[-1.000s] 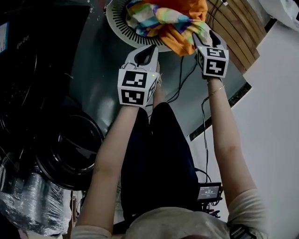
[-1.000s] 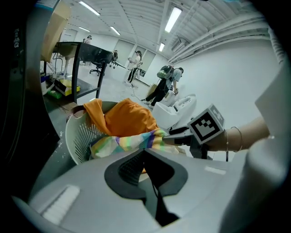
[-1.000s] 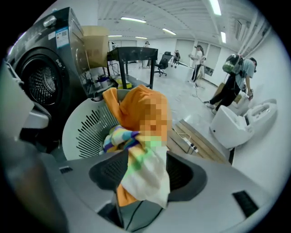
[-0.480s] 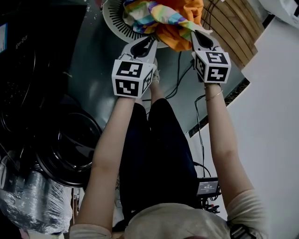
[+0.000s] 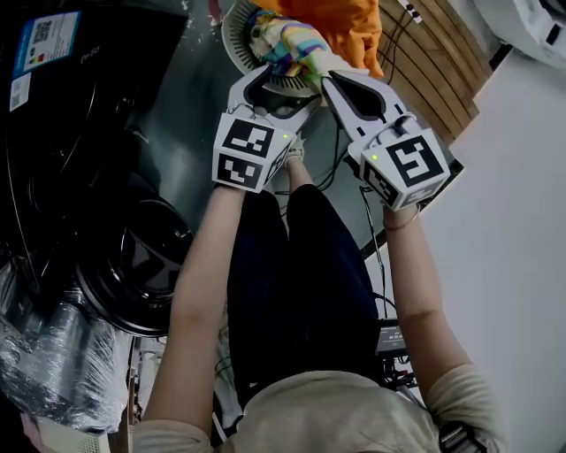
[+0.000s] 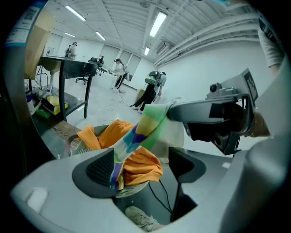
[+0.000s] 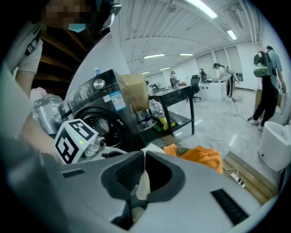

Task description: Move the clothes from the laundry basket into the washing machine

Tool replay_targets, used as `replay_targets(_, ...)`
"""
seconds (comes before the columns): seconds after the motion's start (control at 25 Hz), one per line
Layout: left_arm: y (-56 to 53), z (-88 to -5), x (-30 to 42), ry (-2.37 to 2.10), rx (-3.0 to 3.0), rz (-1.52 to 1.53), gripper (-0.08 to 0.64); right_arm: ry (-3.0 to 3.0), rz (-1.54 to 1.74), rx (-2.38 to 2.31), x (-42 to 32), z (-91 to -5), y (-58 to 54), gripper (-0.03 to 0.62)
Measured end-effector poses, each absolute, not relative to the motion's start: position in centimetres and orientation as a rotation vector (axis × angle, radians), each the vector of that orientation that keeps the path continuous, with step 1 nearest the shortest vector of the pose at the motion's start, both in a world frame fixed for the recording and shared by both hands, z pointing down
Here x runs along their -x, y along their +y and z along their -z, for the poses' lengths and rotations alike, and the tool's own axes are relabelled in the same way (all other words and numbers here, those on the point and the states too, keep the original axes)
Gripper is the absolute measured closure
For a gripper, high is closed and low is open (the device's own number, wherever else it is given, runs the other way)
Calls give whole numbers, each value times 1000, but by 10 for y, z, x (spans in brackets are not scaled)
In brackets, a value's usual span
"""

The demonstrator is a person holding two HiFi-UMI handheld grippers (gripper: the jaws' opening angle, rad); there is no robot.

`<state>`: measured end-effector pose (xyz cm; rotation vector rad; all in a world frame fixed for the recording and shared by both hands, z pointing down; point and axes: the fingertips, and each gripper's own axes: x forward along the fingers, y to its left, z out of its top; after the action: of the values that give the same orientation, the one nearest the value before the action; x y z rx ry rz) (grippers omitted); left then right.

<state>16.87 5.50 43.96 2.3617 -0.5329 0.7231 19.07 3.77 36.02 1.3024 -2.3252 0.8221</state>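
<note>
Illegibly printed washing machine (image 5: 88, 133) label (image 5: 40, 40), orange garment (image 5: 340, 22) in laundry basket (image 5: 235, 40), right gripper (image 5: 327, 78) clamping multicoloured cloth (image 5: 287, 44) above basket, left gripper (image 5: 276, 87) jaws just opened wide round it.

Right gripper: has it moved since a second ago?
Yes. The right gripper, shut on the striped cloth, has lifted up off the laundry basket toward the camera, and now angles left.

Ceiling (image 6: 132, 18): white and ribbed, lit by long strip lights (image 6: 157, 23).
Walls (image 6: 204, 63): painted plain white.
Floor (image 7: 229, 119): pale and glossy across the open hall.
Table (image 6: 72, 68): black-framed, fitted with 1 lower shelf on which small items are kept.
Wooden slats (image 5: 429, 53): laid flat on the floor.
Cable (image 6: 158, 197): black, trailed over dark grey flooring.
People (image 6: 152, 86): seen far off.
</note>
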Motion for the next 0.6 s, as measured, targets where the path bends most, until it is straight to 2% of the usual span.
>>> replay_targets(0.24, 29, -420, -152, -542, -2427, -630, 201, -2490, -851, -1071, -138, -329, 38, 575)
replay_targets(0.28, 27, -420, -149, -556, -2429, -625, 222, -2488, -868, -1062, -135, -333, 38, 575)
replay_targets(0.32, 24, -422, -144, -580, -2434, -630, 329, -2477, -881, -1061, -133, -339, 37, 575)
replay_targets(0.36, 22, -425, -139, -613, -2439, -642, 484, -2465, -888, -1065, -132, -346, 34, 575)
replay_targets(0.4, 20, -428, -132, -648, -2434, -662, 511, -2455, -893, -1070, -131, -353, 31, 574)
replay_targets(0.52, 16, -445, -106, -763, -2327, -733, 518, -2426, -907, -1072, -127, -378, 24, 564)
replay_targets(0.6, 12, -455, -78, -849, -2212, -766, 518, -2399, -908, -1062, -122, -396, 20, 500)
